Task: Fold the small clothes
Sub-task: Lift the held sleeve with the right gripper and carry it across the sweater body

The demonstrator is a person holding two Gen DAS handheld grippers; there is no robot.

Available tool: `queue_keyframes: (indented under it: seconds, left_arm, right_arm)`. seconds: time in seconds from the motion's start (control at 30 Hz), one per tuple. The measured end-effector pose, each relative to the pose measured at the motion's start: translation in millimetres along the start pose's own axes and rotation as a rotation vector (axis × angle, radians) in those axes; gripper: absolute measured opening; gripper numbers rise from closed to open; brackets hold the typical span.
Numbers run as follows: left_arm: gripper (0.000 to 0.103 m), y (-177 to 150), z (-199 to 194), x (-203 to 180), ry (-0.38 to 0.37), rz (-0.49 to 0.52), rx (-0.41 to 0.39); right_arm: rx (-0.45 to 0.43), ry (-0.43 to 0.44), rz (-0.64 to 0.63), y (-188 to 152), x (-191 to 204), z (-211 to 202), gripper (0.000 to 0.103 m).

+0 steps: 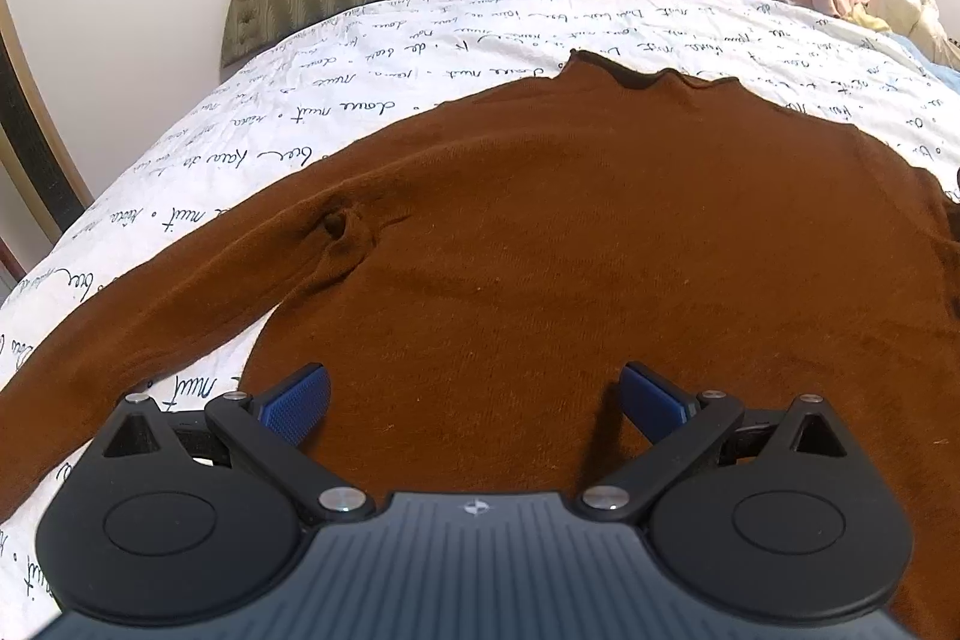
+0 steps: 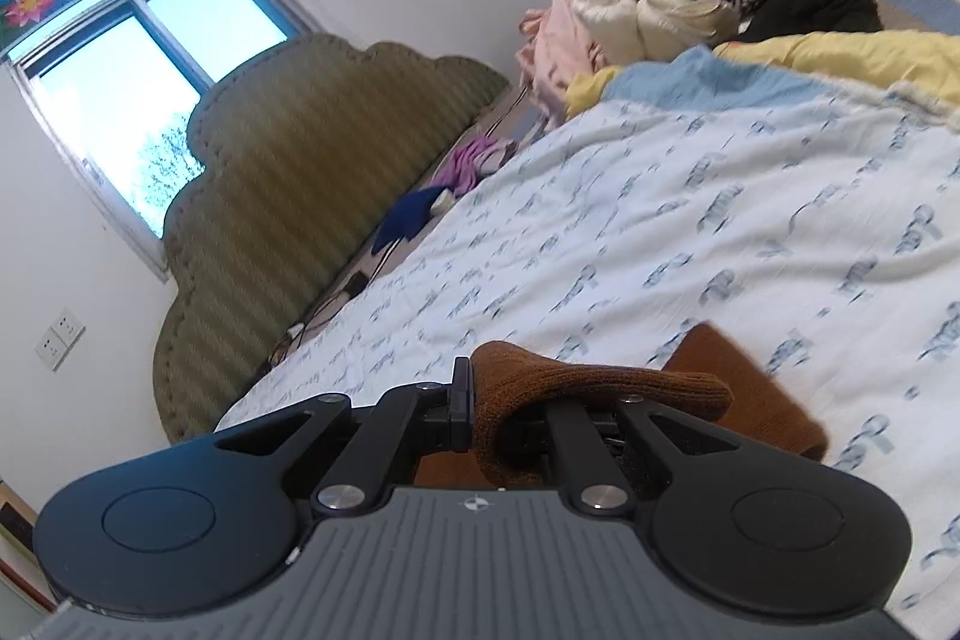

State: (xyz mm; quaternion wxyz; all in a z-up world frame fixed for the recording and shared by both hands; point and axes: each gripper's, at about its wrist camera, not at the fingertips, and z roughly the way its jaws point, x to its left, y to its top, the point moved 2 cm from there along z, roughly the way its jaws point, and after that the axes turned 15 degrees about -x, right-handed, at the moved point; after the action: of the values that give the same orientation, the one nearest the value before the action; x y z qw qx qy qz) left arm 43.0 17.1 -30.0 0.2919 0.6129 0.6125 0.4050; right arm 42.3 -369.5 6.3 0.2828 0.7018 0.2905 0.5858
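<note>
My left gripper point(image 1: 474, 403) hangs wide open, empty, over the brown sweater point(image 1: 600, 232) spread on the bed sheet point(image 1: 420, 46); my right gripper point(image 2: 480, 400) pinches its sleeve cuff point(image 2: 576, 388), lifted.

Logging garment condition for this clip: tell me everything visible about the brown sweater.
The brown sweater is a rust-brown fine knit with long sleeves and a wavy-edged neck opening. It lies spread flat on the white script-printed bedspread, neck toward the headboard, one sleeve stretched out flat to the left of the view. A small pucker sits near that armpit. The left gripper hovers open over its lower body. The right gripper is shut on a ribbed cuff, lifted off the bed.
</note>
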Motion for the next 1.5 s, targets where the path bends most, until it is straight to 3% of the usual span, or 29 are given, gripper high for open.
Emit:
queue_keyframes:
  seconds: [0.27,0.57,1.5]
  left_arm:
    - [0.103,-4,2,-1,-0.007,0.025,0.004]
    - [0.103,-9,4,9,-0.061,-0.035,0.007]
    - [0.103,-23,9,19,-0.075,-0.064,-0.005]
  right_arm:
    - [0.074,0.044,-0.071,-30,41,13,0.010]
    - [0.144,0.088,-0.113,-56,79,25,0.010]
    - [0.207,0.101,-0.239,-101,141,58,0.010]
